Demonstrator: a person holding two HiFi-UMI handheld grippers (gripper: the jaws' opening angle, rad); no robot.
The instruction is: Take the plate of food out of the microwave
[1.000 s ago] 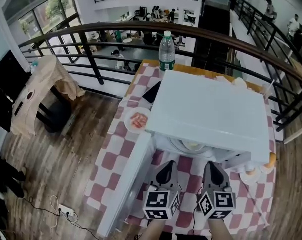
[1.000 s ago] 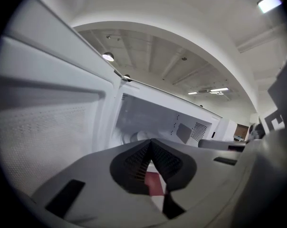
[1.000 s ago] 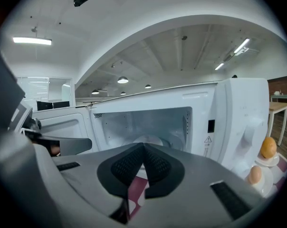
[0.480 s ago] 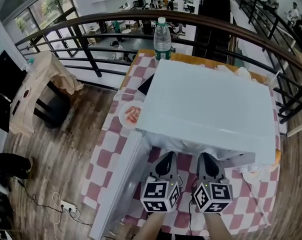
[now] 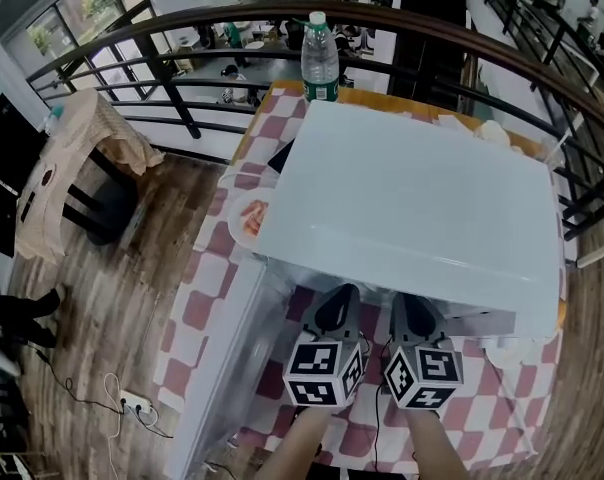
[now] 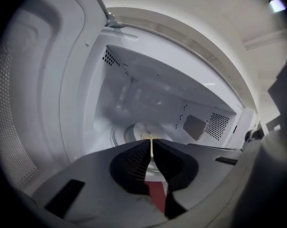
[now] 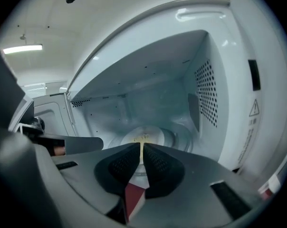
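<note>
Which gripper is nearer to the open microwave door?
Left. The left gripper sits just right of the microwave door; the right gripper lies beyond it, farther right. Both grippers' jaws have just been opening, with nothing between them.

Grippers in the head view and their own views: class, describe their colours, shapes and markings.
The left gripper and right gripper look alike: a dark grey body tapering to two black, textured jaws, plus a white cube bearing black square markers. A red part shows beneath the jaws. The forearms show no sleeves.
</note>
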